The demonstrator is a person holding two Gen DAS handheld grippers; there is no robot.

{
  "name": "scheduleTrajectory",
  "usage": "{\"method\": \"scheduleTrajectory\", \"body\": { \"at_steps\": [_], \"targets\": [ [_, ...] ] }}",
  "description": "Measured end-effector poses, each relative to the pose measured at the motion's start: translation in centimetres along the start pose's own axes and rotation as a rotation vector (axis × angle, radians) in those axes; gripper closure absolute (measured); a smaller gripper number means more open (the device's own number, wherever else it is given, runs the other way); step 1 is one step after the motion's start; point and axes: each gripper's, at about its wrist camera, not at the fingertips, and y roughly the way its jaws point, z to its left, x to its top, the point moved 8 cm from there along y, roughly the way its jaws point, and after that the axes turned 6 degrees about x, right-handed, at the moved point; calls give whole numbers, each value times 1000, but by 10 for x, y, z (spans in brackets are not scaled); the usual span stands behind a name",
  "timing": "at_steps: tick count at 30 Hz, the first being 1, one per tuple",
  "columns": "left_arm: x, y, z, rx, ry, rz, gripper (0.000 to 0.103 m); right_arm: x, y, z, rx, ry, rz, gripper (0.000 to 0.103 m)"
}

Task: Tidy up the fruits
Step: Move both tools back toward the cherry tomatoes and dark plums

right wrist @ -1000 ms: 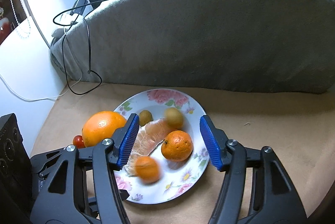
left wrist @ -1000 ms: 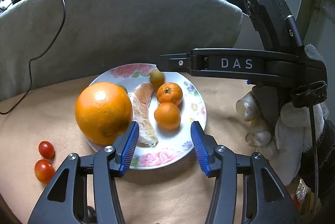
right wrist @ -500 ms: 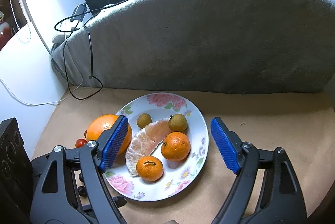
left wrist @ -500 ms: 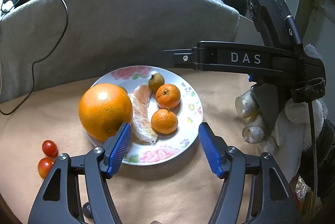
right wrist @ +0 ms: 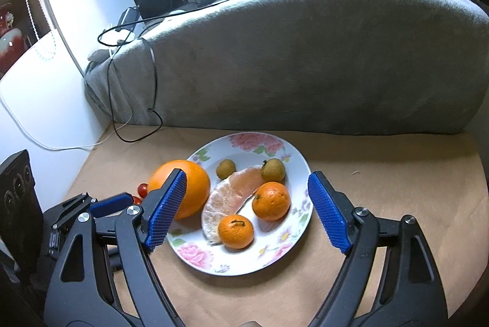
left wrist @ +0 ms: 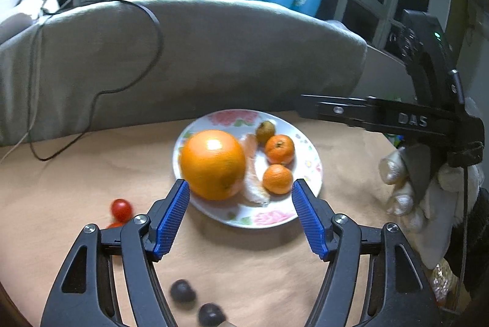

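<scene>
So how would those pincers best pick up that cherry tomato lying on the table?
Probably straight down from above, pads on opposite sides of the cherry tomato's widest middle. It is small, round and smooth, so a low or off-centre pinch would likely squirt it away. A second tomato sits close beside it, so approach from the open side.

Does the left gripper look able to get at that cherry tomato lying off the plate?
Probably yes: the cherry tomato lies on bare tabletop just beside the left gripper, whose opening jaws hold nothing.

Glossy, probably ceramic plate; matt grey cloth.
</scene>
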Motion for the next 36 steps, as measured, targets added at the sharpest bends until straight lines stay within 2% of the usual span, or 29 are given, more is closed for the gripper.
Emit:
{"method": "scheduleTrajectory", "body": {
  "at_steps": [9,21,36],
  "targets": [
    [-1,-17,39,66,-44,-17,34,-8,-5,28,39,-25,8,19],
    [-14,-26,84,126,-96,3,34,-34,1,83,104,-116,80,19],
    [-36,-19,125,141,-169,48,34,-82,21,138,153,-257,216,19]
  ]
}}
